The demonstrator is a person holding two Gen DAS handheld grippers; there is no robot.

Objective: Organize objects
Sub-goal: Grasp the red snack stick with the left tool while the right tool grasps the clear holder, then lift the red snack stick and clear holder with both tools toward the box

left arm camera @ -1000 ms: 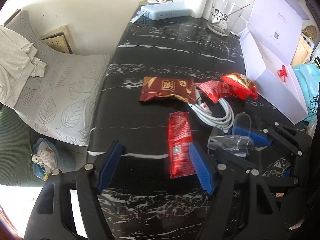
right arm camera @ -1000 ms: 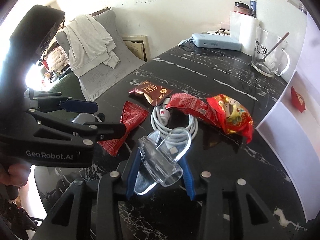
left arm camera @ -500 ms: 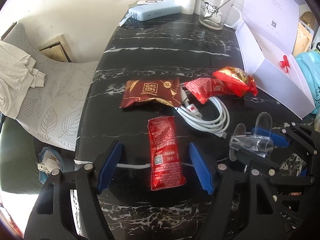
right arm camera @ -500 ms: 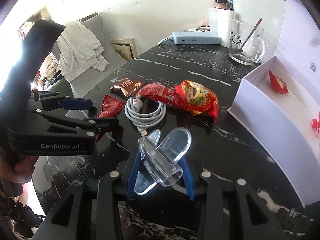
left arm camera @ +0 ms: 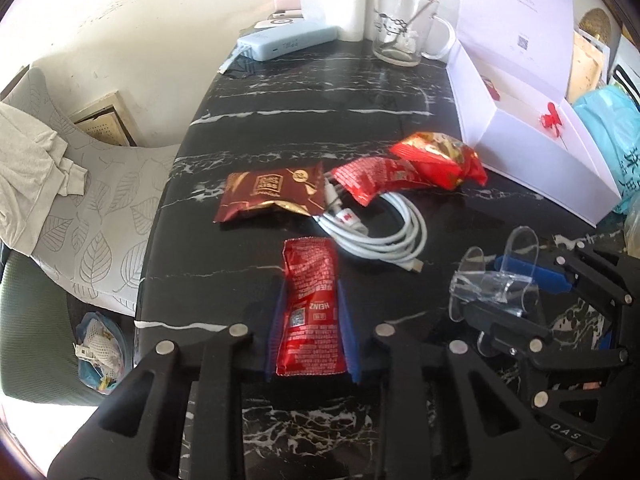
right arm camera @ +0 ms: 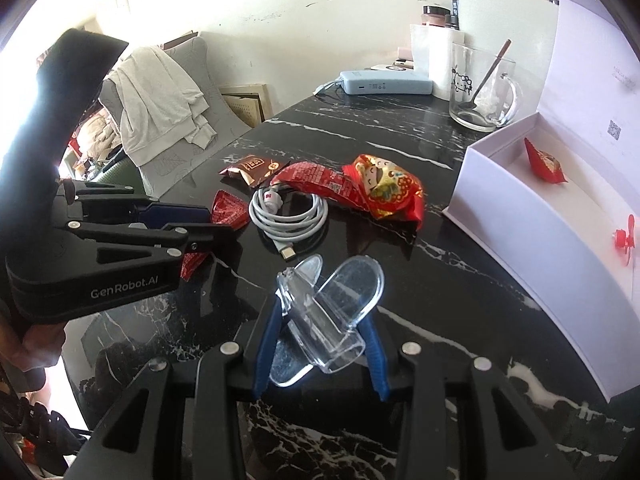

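Note:
My left gripper [left arm camera: 312, 320] is shut on a red ketchup packet [left arm camera: 310, 304] that lies on the black marble table [left arm camera: 320, 92]; the packet also shows in the right wrist view [right arm camera: 228, 210]. My right gripper [right arm camera: 320, 336] is shut on a clear plastic stand [right arm camera: 328, 312], held above the table; the stand also shows in the left wrist view [left arm camera: 492, 280]. An open white box [right arm camera: 532, 216] stands at the right with a red snack [right arm camera: 544, 162] inside.
On the table lie a coiled white cable [left arm camera: 380, 228], a brown chocolate packet [left arm camera: 272, 194], a long red packet [left arm camera: 372, 178] and a red snack bag [left arm camera: 440, 158]. A glass mug [left arm camera: 404, 28] and a blue power bank [left arm camera: 284, 42] stand at the back.
My left gripper has closed its jaws on the ketchup packet. My right gripper, still holding the clear stand, has shifted slightly toward the white box.

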